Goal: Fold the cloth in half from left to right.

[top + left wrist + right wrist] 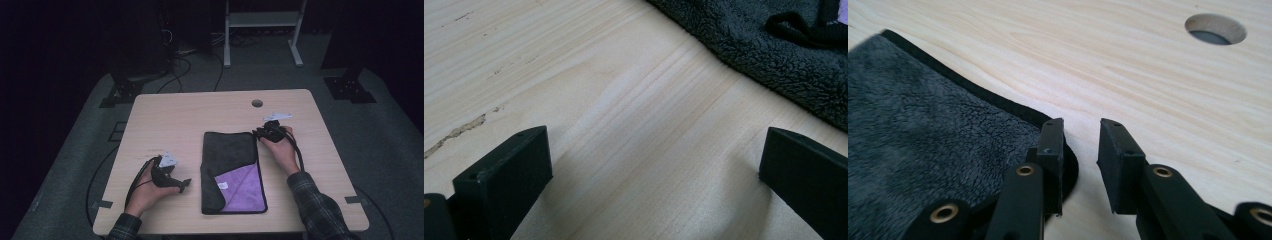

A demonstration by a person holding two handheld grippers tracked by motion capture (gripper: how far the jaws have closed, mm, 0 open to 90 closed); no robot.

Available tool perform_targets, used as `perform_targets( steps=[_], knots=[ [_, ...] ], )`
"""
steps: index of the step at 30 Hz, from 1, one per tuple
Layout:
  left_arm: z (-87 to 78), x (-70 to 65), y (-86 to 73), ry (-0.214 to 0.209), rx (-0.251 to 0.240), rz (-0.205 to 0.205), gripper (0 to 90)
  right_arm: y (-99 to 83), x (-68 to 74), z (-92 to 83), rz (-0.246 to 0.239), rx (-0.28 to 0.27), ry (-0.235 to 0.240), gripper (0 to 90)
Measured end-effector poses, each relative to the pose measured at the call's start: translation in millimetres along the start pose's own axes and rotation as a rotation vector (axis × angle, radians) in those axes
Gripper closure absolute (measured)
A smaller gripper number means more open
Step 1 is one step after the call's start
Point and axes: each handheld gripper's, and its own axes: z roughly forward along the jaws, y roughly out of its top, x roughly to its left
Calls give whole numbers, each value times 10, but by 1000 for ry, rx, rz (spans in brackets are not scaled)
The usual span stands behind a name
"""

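Folded dark towel (231, 170) flat on table (165, 115), purple side partly showing; right gripper (1080, 145) at its far corner, jaws slightly apart, nothing clamped; left gripper (654, 165) wide apart beside it.

The high view is looking forward and down from above the person's side, taking in the whole pale wooden bench (165, 115) in the middle of the frame, with dark floor around it. The left gripper view is riding low and very close to the benchtop, facing along its own black tongs (654, 170) at the bottom of the frame toward the folded dark grey fleecy cloth (774, 45) in the upper right. The right gripper view is sitting equally near, facing across the cloth's corner at lower left toward the round cable hole (1215, 29) in the upper right. All three views are sharing that cloth and the wood beside it.
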Motion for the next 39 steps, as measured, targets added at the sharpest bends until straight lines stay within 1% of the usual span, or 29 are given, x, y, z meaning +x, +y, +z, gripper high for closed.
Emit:
perform_targets(
  steps=[3,6,9,10,12,18,24,27,29,31,35,36,39],
  knots=[
    [2,0,-1,0,-2,-1,0,25,23,-107,-25,-6,12,688],
    [2,0,-1,0,-2,0,0,40,98,-218,-36,-21,46,673],
    [2,-1,-1,1,-2,0,0,40,221,-306,-66,-24,76,647],
    [0,0,0,0,0,0,0,41,264,-331,-69,-17,90,636],
    [0,0,0,0,0,0,0,32,351,-373,-74,-24,123,621],
    [1,-1,0,0,-1,-2,0,-23,627,-435,-108,-15,206,598],
    [1,-1,0,0,-1,-2,0,-109,921,-421,-132,9,297,589],
    [-1,0,0,0,1,0,0,-136,1061,-387,-133,20,341,584],
    [-1,0,1,0,2,0,0,-147,1178,-350,-152,28,367,576],
    [-1,0,1,0,1,0,0,-152,1271,-311,-155,36,395,572],
    [-1,0,0,0,1,-1,0,-155,1447,-230,-173,52,433,564],
    [-1,0,0,0,1,0,0,-159,1483,-209,-183,56,441,562],
    [-1,0,0,0,1,0,0,-180,1578,-148,-196,76,462,543]
  ],
)
